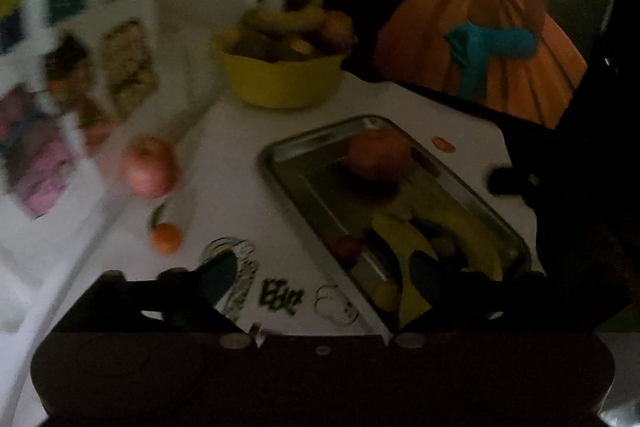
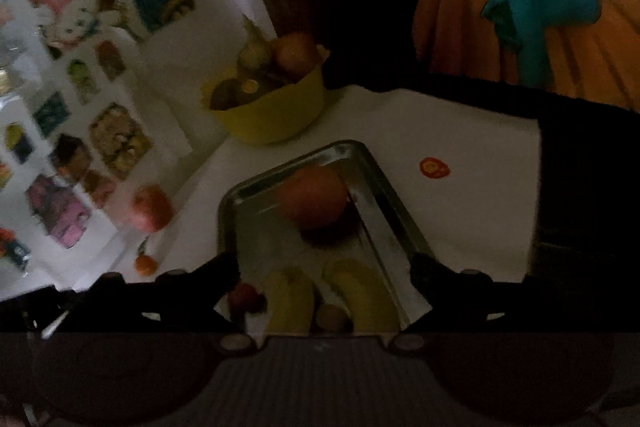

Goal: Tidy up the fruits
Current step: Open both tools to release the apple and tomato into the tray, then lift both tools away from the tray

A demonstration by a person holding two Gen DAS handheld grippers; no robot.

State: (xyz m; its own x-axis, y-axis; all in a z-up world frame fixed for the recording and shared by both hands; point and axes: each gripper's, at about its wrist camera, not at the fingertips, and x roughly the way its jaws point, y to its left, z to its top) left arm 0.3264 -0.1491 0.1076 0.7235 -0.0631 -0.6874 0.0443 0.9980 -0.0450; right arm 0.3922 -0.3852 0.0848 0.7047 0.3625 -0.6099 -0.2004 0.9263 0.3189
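Both cams sit on the grippers and look forward and down across the white table [image 1: 248, 155], toward the far end where the yellow bowl [image 1: 280, 83] sits. The left wrist view is off to the left side, so the metal tray [image 1: 472, 187] runs diagonally to its right and the pink apple [image 1: 149, 166] and small orange [image 1: 166, 237] are fairly near. The right wrist view hangs right over the tray's [image 2: 384, 187] near end, closer in. Both share the tray, bowl [image 2: 276, 115], apple [image 2: 151, 207], the sticker wall [image 2: 80, 67] on the left and orange curtain [image 2: 520, 19] behind.
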